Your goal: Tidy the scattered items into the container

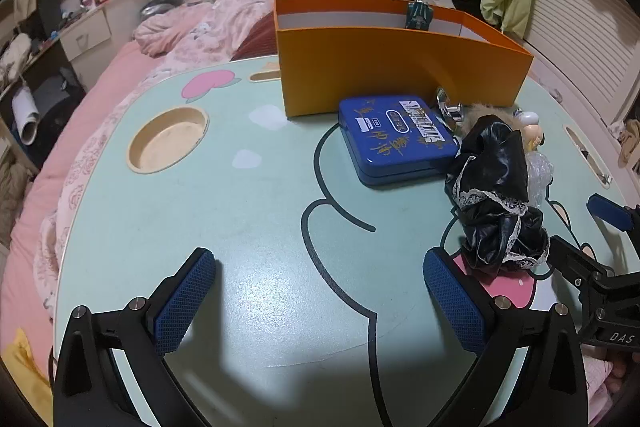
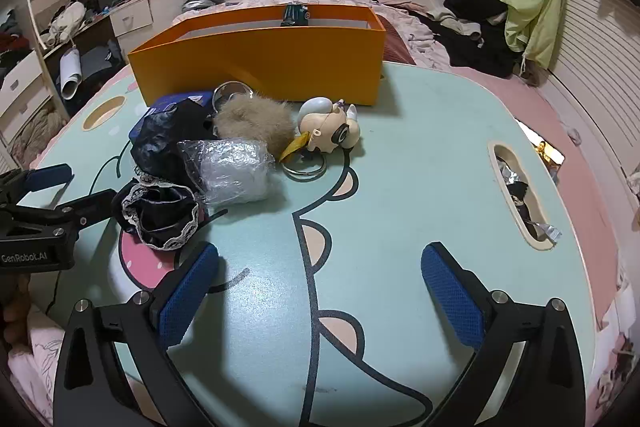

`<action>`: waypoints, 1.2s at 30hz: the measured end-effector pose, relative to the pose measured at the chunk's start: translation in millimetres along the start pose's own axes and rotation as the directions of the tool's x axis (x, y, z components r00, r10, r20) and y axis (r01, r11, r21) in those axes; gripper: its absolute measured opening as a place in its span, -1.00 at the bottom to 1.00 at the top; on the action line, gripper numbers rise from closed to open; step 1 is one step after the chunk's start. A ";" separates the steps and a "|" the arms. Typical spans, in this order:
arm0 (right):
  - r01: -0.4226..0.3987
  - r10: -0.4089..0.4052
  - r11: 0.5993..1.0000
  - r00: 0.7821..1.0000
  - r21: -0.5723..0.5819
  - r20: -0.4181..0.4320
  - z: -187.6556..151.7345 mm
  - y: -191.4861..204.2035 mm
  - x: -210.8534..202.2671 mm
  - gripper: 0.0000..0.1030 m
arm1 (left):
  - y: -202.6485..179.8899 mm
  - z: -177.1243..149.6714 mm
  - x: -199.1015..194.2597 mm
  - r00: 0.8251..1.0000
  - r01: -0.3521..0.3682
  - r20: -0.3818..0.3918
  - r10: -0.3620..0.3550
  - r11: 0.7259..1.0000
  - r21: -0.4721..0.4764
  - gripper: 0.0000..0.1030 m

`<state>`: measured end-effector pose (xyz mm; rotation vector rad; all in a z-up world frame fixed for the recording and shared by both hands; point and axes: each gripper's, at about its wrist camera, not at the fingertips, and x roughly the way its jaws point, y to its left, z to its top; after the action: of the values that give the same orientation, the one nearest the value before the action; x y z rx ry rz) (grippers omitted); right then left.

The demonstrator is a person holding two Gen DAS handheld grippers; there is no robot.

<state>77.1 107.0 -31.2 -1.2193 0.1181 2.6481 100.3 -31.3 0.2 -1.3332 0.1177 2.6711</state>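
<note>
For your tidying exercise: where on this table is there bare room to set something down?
Bare: the table between the cup recess and blue tin, and the right side towards the slot. Crowded: before the orange box, around the black cloth, wrapped bundle and pompom.

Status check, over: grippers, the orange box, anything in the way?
Left gripper and right gripper open, empty. Orange box holds one small toy; blue tin, black lace cloth, fur keychain still out. Path clear.
</note>
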 end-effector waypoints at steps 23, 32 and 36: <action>-0.012 0.012 1.000 1.000 -0.013 0.002 -0.6 2.7 -1.6 0.99 | 0.3 -0.7 -0.2 1.000 0.000 0.001 0.000 1.000 0.000 1.00; -0.013 0.013 1.000 1.000 -0.014 0.002 -0.6 2.5 -1.4 0.99 | 0.4 -0.8 0.0 1.000 0.000 0.001 0.000 1.000 0.000 1.00; -0.013 0.013 1.000 1.000 -0.014 0.002 -0.7 2.7 -1.4 0.99 | 0.5 -0.8 0.0 1.000 0.000 0.001 0.000 1.000 0.000 1.00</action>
<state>77.9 104.0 -30.7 -1.2241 0.1076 2.6652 100.8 -31.8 -0.3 -1.3318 0.1175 2.6716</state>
